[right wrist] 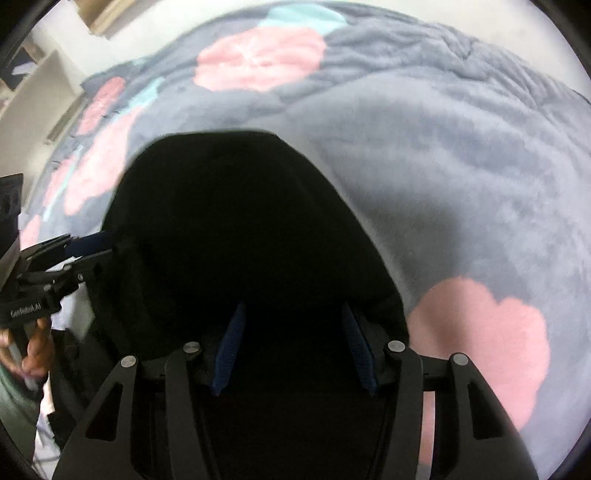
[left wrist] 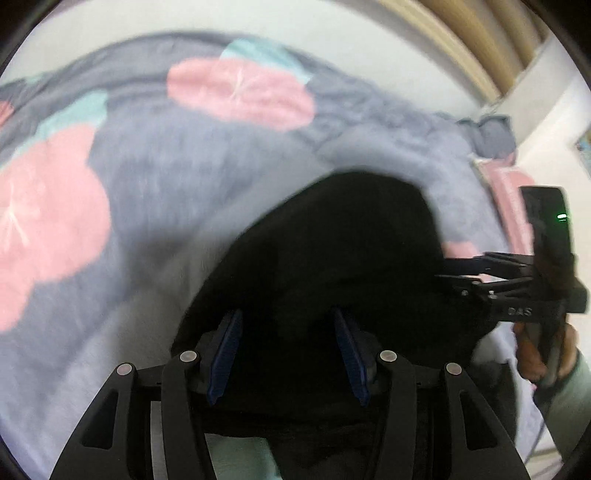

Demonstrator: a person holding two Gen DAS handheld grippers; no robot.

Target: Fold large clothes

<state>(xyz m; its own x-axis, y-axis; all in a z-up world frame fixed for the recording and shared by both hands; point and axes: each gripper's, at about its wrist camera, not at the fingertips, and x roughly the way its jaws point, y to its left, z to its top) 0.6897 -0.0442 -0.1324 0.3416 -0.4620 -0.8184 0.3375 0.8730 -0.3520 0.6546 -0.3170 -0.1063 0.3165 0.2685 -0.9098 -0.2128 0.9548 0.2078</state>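
Note:
A black garment [left wrist: 332,258] lies bunched on a grey bedspread with pink flowers; it also fills the middle of the right wrist view [right wrist: 240,229]. My left gripper [left wrist: 288,321] has its blue pads [left wrist: 229,350] apart, with black cloth between and under them. My right gripper [right wrist: 295,314] also has its pads [right wrist: 356,350] apart over the black cloth. In the left wrist view the right gripper [left wrist: 443,271] comes in from the right with its fingers close together at the garment's edge. In the right wrist view the left gripper [right wrist: 107,243] touches the garment's left edge.
The grey bedspread [left wrist: 166,177] [right wrist: 461,166] with pink and teal patches covers the bed all around. A white wall [left wrist: 332,22] and a curtain [left wrist: 480,40] stand behind. A hand [left wrist: 535,350] holds the right gripper. A pink pillow [left wrist: 506,199] lies at right.

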